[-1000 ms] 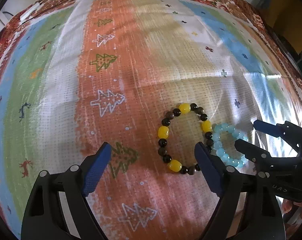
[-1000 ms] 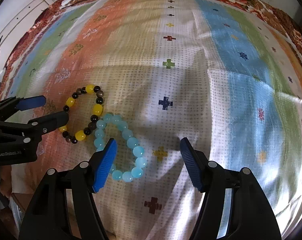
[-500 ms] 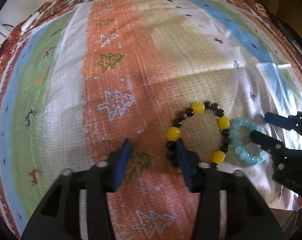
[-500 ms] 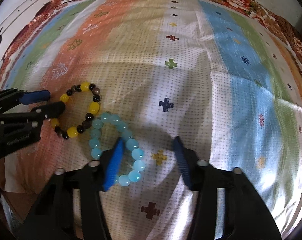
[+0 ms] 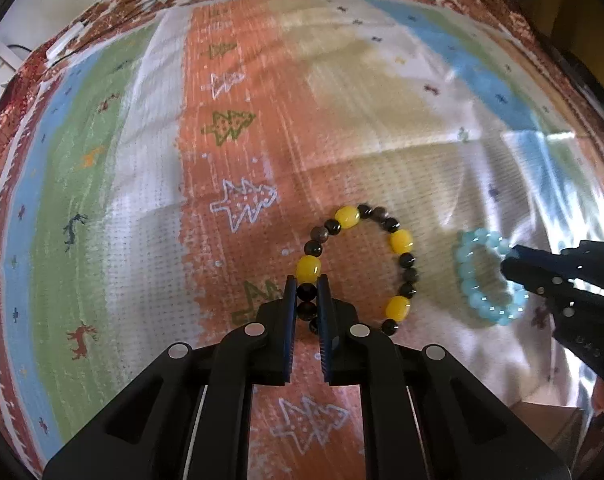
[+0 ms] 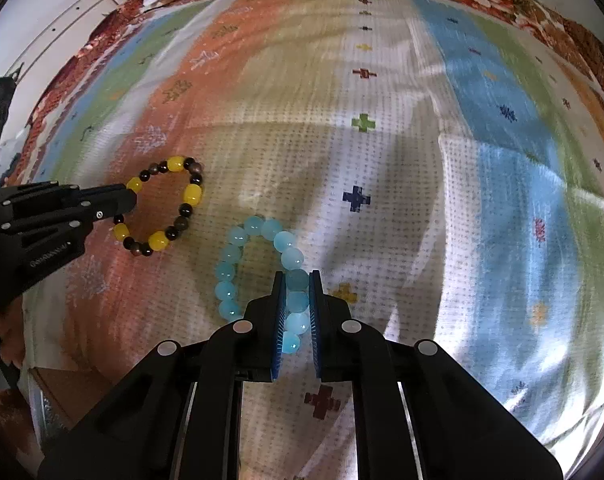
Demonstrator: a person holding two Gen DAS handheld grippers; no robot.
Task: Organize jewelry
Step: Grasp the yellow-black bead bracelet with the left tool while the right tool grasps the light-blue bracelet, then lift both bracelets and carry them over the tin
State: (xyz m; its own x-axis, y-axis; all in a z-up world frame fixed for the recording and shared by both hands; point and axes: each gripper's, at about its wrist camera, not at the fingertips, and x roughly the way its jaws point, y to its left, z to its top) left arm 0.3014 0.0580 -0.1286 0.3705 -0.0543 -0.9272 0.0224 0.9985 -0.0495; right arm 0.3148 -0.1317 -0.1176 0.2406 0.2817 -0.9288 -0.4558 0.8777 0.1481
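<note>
Left gripper [image 5: 306,294] clamped on the dark beads at the near-left arc of the yellow-and-dark bead bracelet [image 5: 400,241]. Right gripper [image 6: 294,294] likewise closed, pinching the near-right side of the pale blue bead bracelet [image 6: 232,254]. Both bracelets lie flat on the patterned cloth [image 5: 150,160] covering the worktop: yellow one on the orange stripe, blue one just to its right on the paler band, close but apart, not touching.

Judgement: pick-up stage, each bracelet held, neither visibly lifted. No tray or box in view, so the destination cannot be told.

To do it well: lift slowly and straight, since round beads can roll out of a side pinch. Keep the two loops separated as they rise so the strands do not snag. Watch that the pads [image 6: 278,308] have not caught cloth with the beads.
</note>
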